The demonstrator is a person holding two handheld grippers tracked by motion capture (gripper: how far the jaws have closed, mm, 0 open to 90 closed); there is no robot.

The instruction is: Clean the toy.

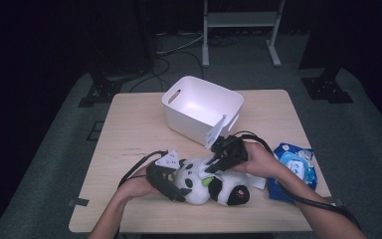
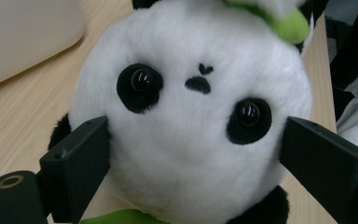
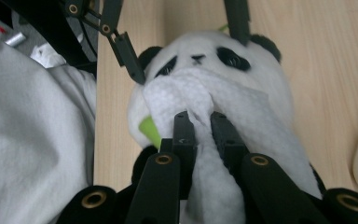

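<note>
A black-and-white panda plush (image 1: 195, 185) lies on the wooden table (image 1: 139, 129) near its front edge. My left gripper (image 1: 175, 183) holds the plush's head (image 2: 191, 130), one jaw pressed on each side of it. A green piece (image 2: 284, 23) sticks out by the head. My right gripper (image 3: 200, 119) is shut on a white wipe (image 3: 242, 107) and presses it against the panda's face (image 3: 200, 51) just below the eyes. From above, the right gripper (image 1: 214, 167) comes in over the plush from the right.
A white bin (image 1: 201, 107) stands behind the plush at the table's middle. A blue pack of wipes (image 1: 296, 169) lies at the right edge. Pale fabric (image 3: 28, 116) shows at the left of the right gripper view. Cables trail from both grippers.
</note>
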